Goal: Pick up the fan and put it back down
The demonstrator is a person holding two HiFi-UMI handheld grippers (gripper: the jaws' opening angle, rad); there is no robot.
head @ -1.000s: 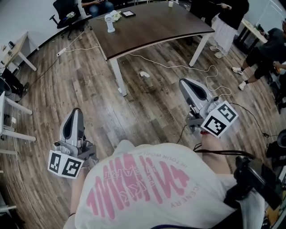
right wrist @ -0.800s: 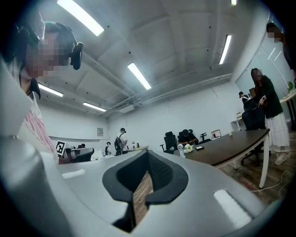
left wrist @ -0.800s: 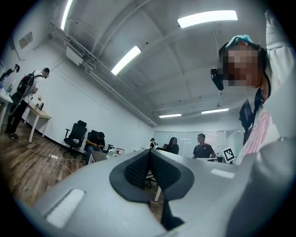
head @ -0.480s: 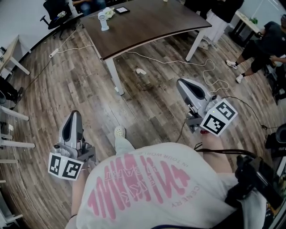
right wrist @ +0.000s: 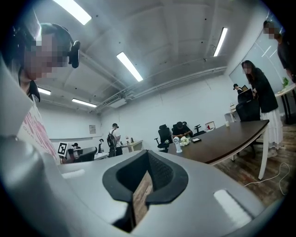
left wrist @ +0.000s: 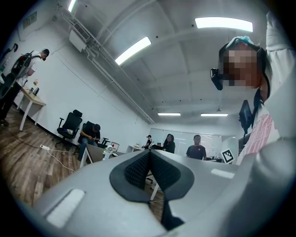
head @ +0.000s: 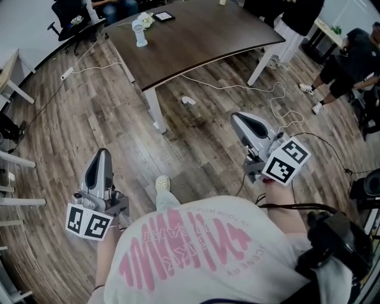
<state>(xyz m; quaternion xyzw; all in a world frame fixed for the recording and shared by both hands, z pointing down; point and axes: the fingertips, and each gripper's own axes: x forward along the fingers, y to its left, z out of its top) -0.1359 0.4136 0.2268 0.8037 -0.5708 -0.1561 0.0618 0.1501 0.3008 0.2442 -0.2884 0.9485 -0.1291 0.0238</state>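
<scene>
Fan [head: 139,34]: stands upright near the table's [head: 202,35] far left corner, well ahead of you. Your left gripper [head: 104,152] and right gripper [head: 235,117]: jaws pressed together, empty, neither clearly nearer.

In the head view the fan [head: 139,33] at 11 o'clock on the table [head: 202,41] is too small to show its grille or blades. The table's far end is cut off at 12 o'clock, and so are the upper bodies of a seated person [head: 119,6] at 11 and a standing person [head: 301,13] at 1.
</scene>
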